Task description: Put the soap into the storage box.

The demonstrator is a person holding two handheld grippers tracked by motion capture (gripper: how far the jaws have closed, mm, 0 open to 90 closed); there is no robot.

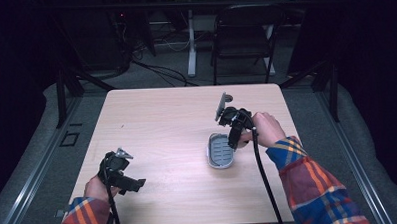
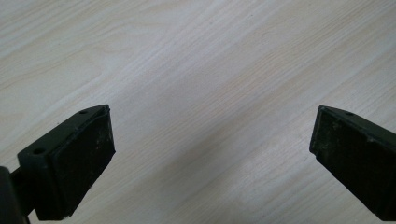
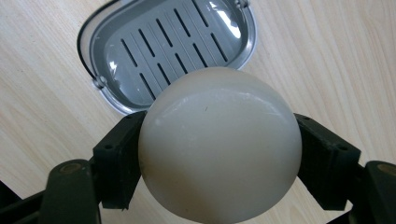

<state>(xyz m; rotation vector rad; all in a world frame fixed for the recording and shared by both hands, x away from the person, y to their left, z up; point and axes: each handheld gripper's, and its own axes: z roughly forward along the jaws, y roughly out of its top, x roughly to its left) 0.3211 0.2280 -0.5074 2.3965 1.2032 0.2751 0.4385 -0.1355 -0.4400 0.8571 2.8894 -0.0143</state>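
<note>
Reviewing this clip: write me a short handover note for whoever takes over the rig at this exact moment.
Right tongs: shut on the round white soap, held just above the table beside the grey soap dish.
Left tongs: open, nothing between them, over bare table near the front left.
Soap dish: on the table right of centre, slotted tray empty.
Done: soap gripped.
Left: probably set the soap into the dish and let go.

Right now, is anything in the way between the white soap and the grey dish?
Nothing visible is. The right tongs hold the rounded white soap just above the table, beside the grey slotted dish, whose tray lies open and bare.
</note>
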